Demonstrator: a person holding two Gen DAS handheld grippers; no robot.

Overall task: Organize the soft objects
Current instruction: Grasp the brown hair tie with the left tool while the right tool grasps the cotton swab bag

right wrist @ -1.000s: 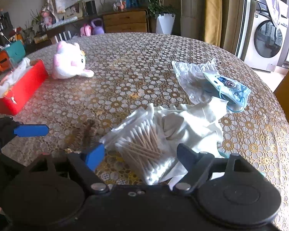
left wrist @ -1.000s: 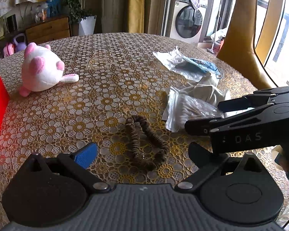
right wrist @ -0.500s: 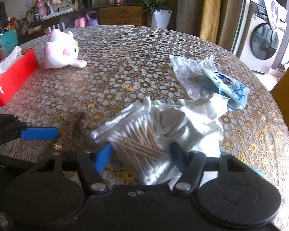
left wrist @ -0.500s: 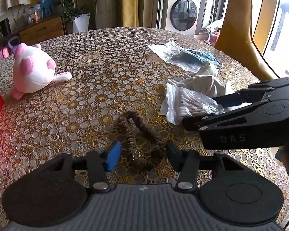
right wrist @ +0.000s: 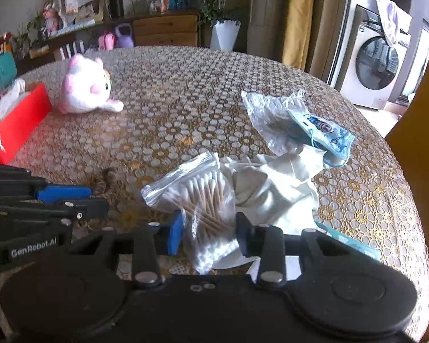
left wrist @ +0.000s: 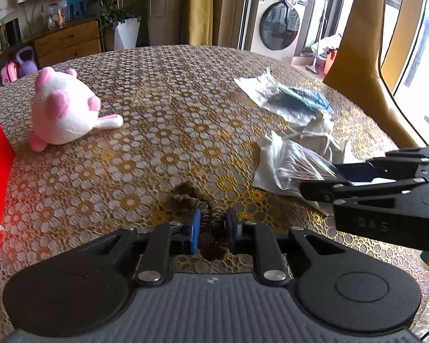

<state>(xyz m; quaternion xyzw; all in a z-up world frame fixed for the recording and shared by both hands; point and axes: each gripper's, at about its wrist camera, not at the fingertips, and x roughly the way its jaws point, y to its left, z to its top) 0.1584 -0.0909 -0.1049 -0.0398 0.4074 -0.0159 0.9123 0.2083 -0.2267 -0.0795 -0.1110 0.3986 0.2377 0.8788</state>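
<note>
My left gripper [left wrist: 212,230] is shut on a brown fabric hair tie [left wrist: 198,204] that lies on the lace-covered round table [left wrist: 171,91]. My right gripper [right wrist: 210,235] is shut on a clear zip bag of cotton swabs [right wrist: 203,197], which rests against a crumpled white cloth [right wrist: 274,185]. A pink-and-white plush toy [left wrist: 61,113] lies at the table's far left; it also shows in the right wrist view [right wrist: 85,87]. A blue packaged face mask [right wrist: 321,131] lies on a clear plastic bag [right wrist: 268,114] at the right.
A red tissue box [right wrist: 17,123] stands at the left edge. A yellow chair back [left wrist: 366,57] rises beyond the table's right side. A washing machine [right wrist: 377,60] and a wooden dresser [left wrist: 67,41] stand in the background.
Both grippers have closed from wide open: the left onto the hair tie, the right onto the cotton swab bag. Both moved slightly forward over their objects.
</note>
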